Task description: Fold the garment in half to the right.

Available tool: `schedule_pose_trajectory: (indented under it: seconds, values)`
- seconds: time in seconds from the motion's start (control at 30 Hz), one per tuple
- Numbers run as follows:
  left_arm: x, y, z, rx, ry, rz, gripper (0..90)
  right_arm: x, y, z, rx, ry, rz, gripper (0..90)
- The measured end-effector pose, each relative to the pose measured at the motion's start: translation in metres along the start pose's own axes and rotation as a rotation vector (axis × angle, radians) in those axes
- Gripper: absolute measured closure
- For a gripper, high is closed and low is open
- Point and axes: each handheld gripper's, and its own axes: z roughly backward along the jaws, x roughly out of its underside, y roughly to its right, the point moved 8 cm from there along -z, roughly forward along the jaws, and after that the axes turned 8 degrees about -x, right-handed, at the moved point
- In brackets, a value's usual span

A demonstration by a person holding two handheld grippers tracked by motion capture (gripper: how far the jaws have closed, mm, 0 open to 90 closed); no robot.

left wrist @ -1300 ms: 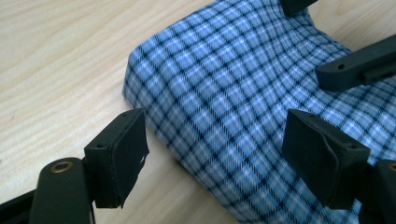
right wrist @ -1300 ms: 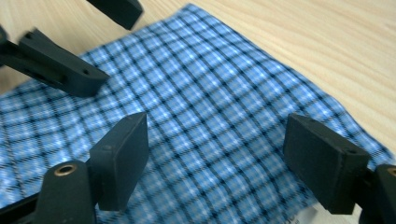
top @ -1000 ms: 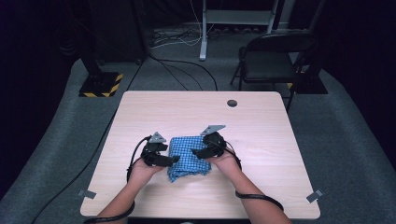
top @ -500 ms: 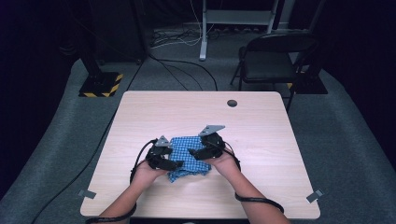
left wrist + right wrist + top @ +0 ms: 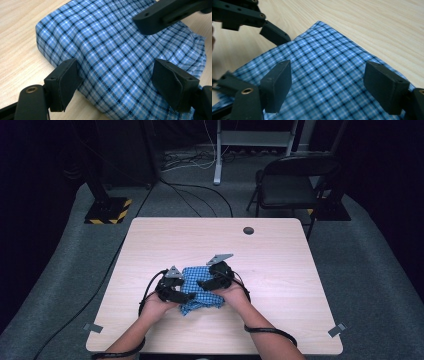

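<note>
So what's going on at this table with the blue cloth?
A person is working on a folded blue checked cloth lying on a wooden table, with a handheld gripper in each hand. The left gripper and the right gripper both hang over the cloth from opposite sides, jaws open. Neither is pinching the fabric at this moment.

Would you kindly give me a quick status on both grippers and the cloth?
Left gripper open, over cloth. Right gripper open, over it too. Blue checked cloth folded, lying on the table. Nothing in the way.
</note>
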Motion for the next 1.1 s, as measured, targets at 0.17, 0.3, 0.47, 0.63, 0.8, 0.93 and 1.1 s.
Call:
schedule_pose_trajectory:
  seconds: [0.17,0.3,0.47,0.63,0.8,0.93,1.1]
  values:
    - [0.001,0.000,0.000,-0.004,0.003,0.000,20.7,0.002,0.005,-0.008,0.014,-0.019,-0.014,22.3]
    - [0.001,0.001,0.000,-0.015,0.012,-0.007,20.7,0.004,0.006,-0.011,0.016,-0.023,-0.015,22.4]
    - [0.002,0.001,0.000,-0.016,0.014,-0.002,20.7,0.004,0.007,-0.012,0.017,-0.025,-0.016,22.4]
    - [0.003,0.001,0.002,-0.015,0.015,0.002,20.7,0.004,0.010,-0.014,0.031,-0.029,-0.012,22.9]
    - [0.005,0.001,0.006,-0.016,0.016,0.000,20.7,0.001,0.014,-0.008,0.073,0.004,-0.025,22.7]
    - [0.003,0.001,0.010,-0.008,0.022,0.007,19.8,-0.002,0.010,0.003,0.076,0.026,-0.019,22.3]
    - [0.001,-0.001,0.012,-0.011,0.029,0.007,18.9,0.001,0.003,0.017,0.058,0.047,0.005,22.1]
